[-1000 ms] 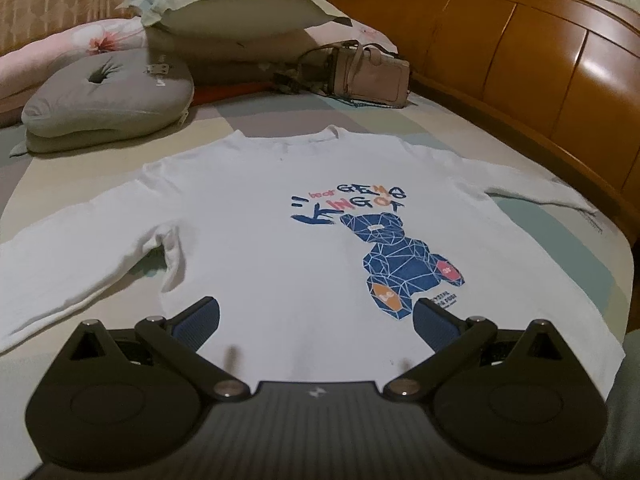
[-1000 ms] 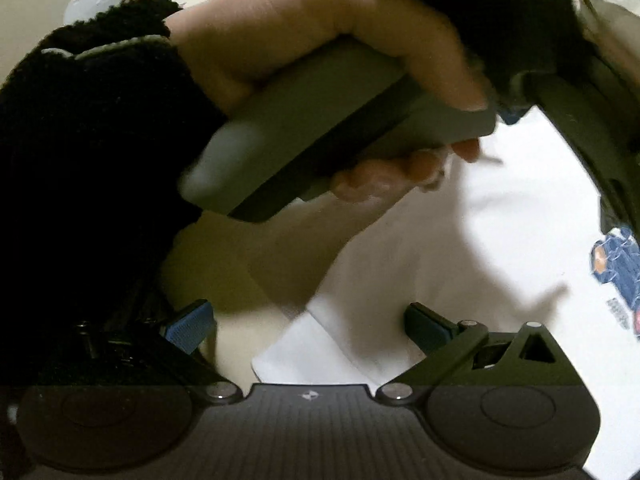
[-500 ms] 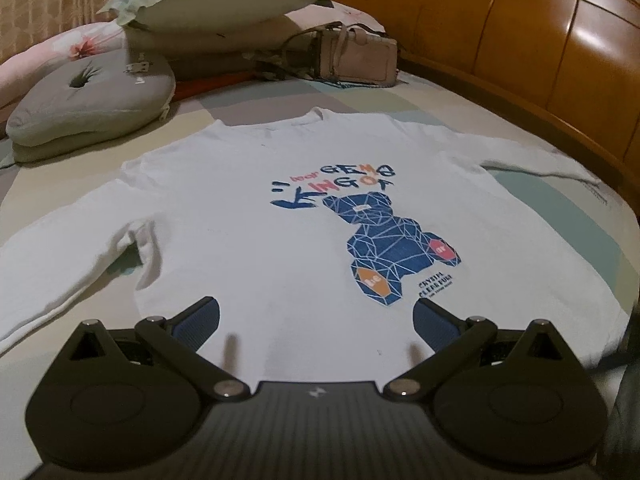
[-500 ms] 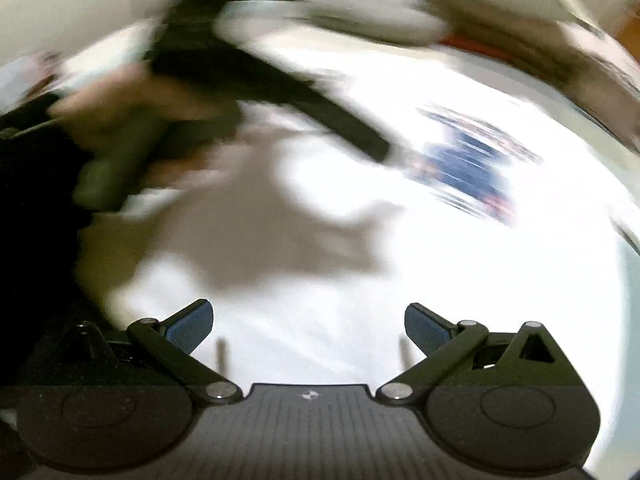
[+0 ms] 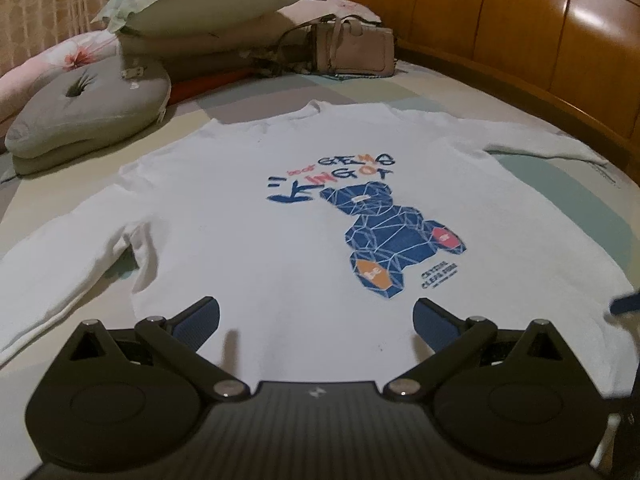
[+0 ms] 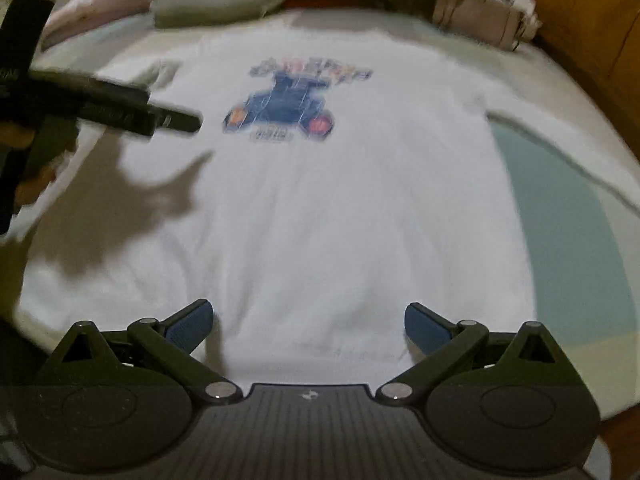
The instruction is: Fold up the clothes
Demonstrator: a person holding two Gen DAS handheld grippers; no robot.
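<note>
A white long-sleeved shirt [image 5: 248,240] with a blue bear print lies flat, front up, on the bed, both sleeves spread sideways. My left gripper [image 5: 316,320] hovers open over the shirt's lower hem, nothing between its fingers. In the right wrist view the same shirt [image 6: 320,220] fills the frame, blurred by motion. My right gripper [image 6: 308,326] is open above the bottom hem. The left gripper's body [image 6: 100,108] reaches in from the left there, held by a hand. A blue pad of the right gripper shows at the left wrist view's right edge [image 5: 626,302].
A grey cushion [image 5: 88,108], stacked pillows [image 5: 208,0] and a beige handbag [image 5: 352,54] lie beyond the collar. A wooden headboard [image 5: 540,32] runs along the right. The checked bedsheet [image 5: 560,184] shows around the shirt.
The right gripper swung from facing the hand on the left gripper to facing the whole shirt from the hem. The left gripper's view shifted slightly right and closer to the shirt.
</note>
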